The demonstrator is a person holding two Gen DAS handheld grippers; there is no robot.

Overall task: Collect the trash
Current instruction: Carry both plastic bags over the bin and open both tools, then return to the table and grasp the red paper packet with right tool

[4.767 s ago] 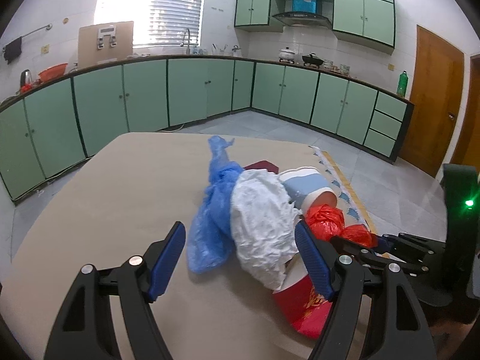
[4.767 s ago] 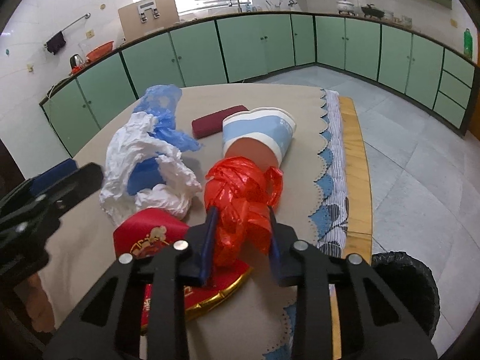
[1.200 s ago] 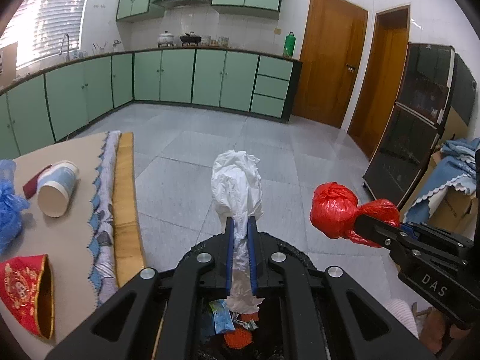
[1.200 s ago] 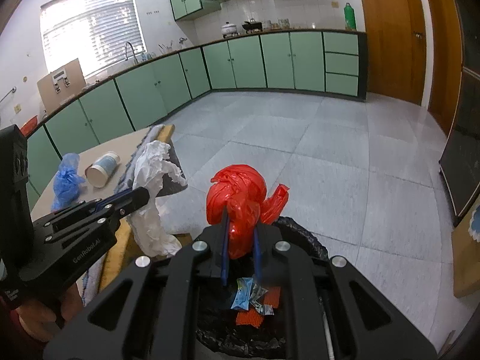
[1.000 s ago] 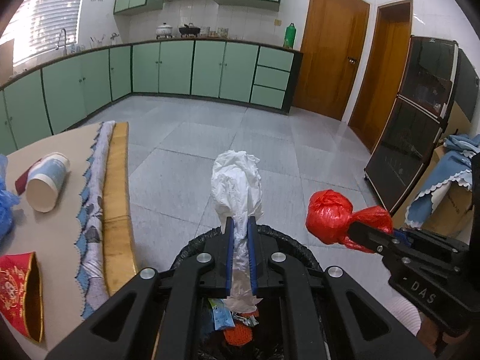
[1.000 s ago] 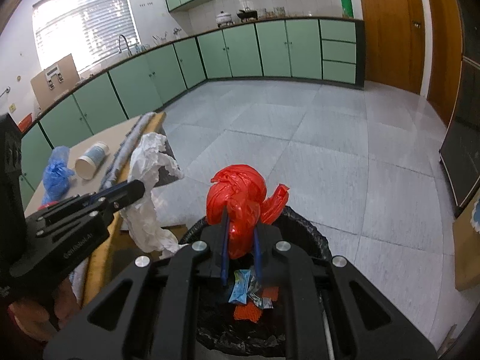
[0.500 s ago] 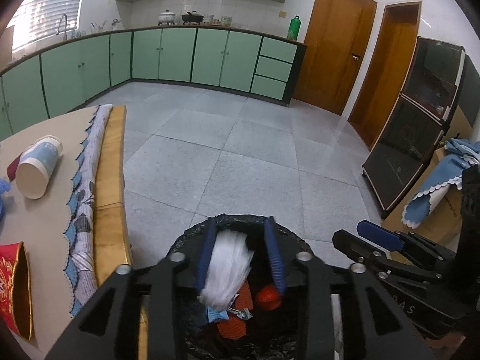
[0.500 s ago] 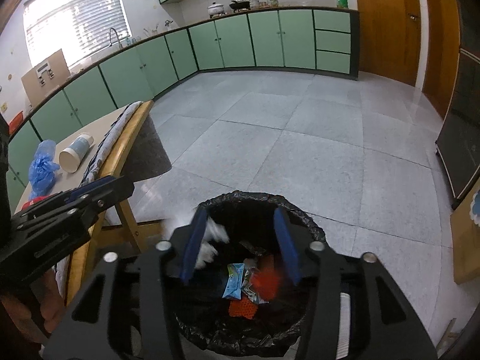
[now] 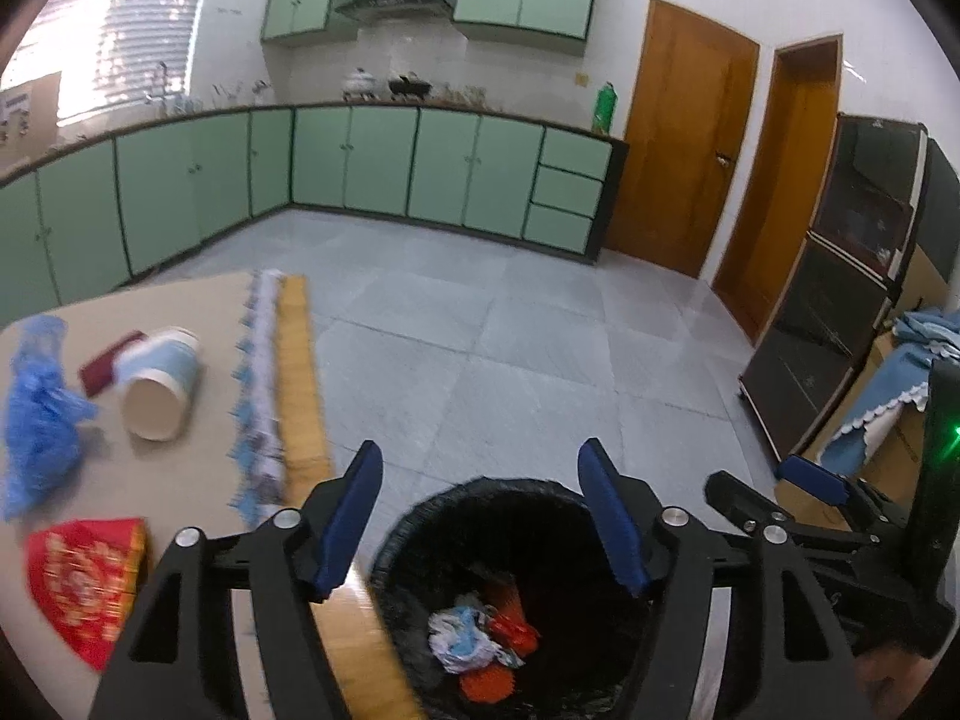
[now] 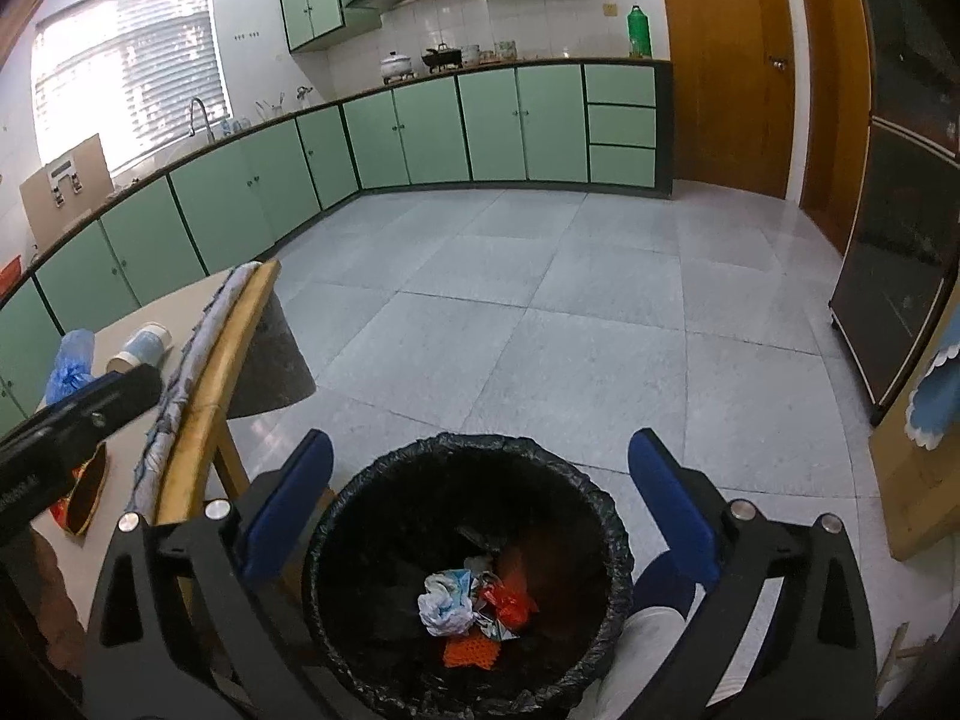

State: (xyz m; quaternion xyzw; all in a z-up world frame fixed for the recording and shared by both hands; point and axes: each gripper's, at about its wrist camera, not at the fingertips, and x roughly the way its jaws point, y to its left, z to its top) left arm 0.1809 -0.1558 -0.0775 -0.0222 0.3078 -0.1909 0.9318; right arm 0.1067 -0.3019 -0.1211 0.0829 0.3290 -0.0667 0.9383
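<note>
A black-lined trash bin (image 9: 420,516) (image 10: 600,516) stands on the floor beside the table. Inside lie the white bag (image 10: 444,603) and red bag (image 10: 510,597) among other scraps. My left gripper (image 9: 483,519) is open and empty above the bin. My right gripper (image 10: 480,516) is open and empty above it too. On the table (image 9: 198,312) remain a blue plastic bag (image 9: 36,414), a blue-and-white paper cup (image 9: 159,384) on its side, a dark red packet (image 9: 105,363) and a red printed box (image 9: 90,582).
The table's cloth edge and wooden rim (image 9: 300,378) run just left of the bin. Green cabinets (image 10: 420,132) line the far walls. A dark glass cabinet (image 9: 840,324) and a cloth-covered box (image 9: 882,414) stand to the right. The tiled floor (image 10: 540,312) lies beyond.
Both grippers opened over the bin. The white bag and the red bag dropped out and now lie inside the bin. The left view has swung back toward the table.
</note>
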